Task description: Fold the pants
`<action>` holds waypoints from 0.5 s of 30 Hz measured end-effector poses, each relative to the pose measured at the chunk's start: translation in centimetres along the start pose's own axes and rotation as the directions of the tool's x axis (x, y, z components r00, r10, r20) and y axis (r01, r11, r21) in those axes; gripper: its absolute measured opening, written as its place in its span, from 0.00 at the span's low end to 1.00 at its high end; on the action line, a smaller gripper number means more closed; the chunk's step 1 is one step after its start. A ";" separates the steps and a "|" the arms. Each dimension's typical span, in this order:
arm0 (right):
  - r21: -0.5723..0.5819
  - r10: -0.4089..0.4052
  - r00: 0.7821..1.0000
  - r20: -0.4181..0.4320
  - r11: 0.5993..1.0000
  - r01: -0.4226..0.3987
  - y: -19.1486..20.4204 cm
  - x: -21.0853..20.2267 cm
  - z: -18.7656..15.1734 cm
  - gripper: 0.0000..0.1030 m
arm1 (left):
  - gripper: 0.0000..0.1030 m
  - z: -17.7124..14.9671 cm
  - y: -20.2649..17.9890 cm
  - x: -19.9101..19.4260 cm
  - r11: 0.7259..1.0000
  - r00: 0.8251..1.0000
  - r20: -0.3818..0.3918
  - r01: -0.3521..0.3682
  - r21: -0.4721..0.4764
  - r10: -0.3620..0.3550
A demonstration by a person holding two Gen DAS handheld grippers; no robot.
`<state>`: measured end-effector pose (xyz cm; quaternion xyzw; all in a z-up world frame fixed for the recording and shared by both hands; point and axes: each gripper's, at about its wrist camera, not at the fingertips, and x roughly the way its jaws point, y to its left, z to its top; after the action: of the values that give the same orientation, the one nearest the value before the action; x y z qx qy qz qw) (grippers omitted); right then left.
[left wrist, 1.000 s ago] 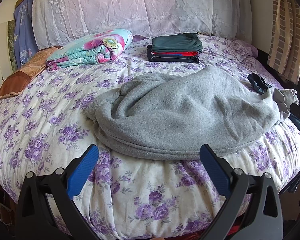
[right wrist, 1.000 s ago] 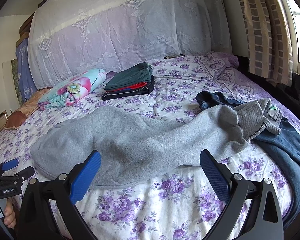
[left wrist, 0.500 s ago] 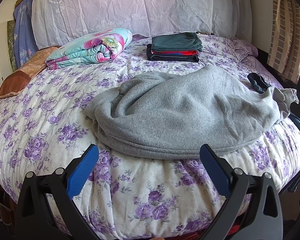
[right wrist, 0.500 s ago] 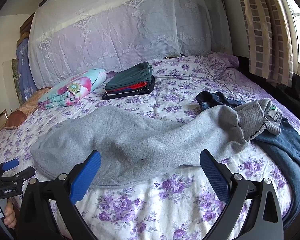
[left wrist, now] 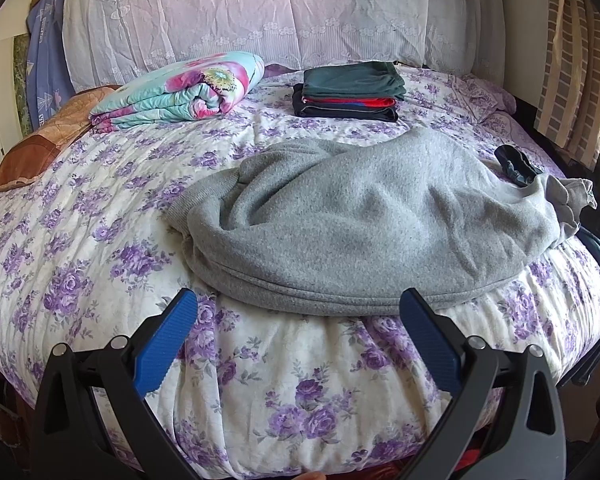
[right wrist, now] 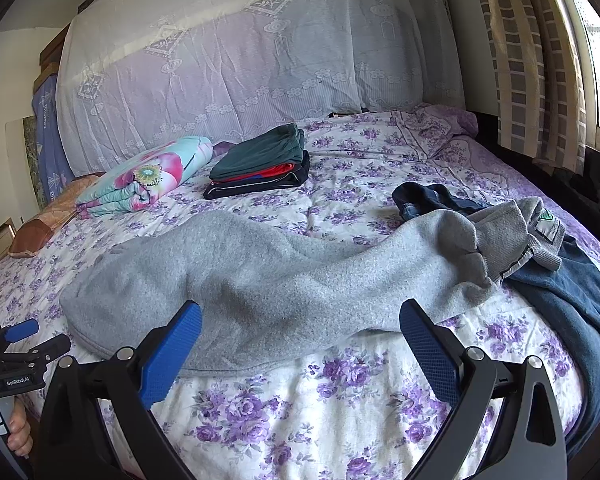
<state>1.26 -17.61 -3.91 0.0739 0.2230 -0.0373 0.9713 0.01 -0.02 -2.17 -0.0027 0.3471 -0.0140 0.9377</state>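
Grey fleece pants [left wrist: 360,220] lie folded lengthwise across the flowered bed, legs to the left, waistband bunched at the right; they also show in the right wrist view [right wrist: 268,280]. My left gripper [left wrist: 298,332] is open and empty, held just short of the pants' near edge. My right gripper [right wrist: 300,344] is open and empty, over the near edge of the pants. The left gripper also shows at the far left of the right wrist view [right wrist: 16,344].
A stack of folded clothes [left wrist: 350,90] and a rolled floral quilt [left wrist: 180,92] sit at the back. Dark blue garments [right wrist: 572,300] lie under the waistband at the right edge. A curtain [right wrist: 532,60] hangs at the right. The bed edge [left wrist: 300,420] is just below me.
The left gripper has drifted slightly back and up; the bed sits a little lower in its view. The pants and the right gripper have not moved.
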 end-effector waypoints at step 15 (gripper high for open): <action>0.016 -0.009 1.000 -0.019 1.000 0.010 -0.6 1.1 -0.2 0.97 | 0.96 -0.1 2.6 2.6 0.981 0.980 -0.106 0.153 -0.118 -0.166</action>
<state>2.04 -18.25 -4.67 0.0811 0.2324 -0.0430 0.9683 1.98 2.49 -3.96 -0.0811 0.3997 -0.0703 0.9104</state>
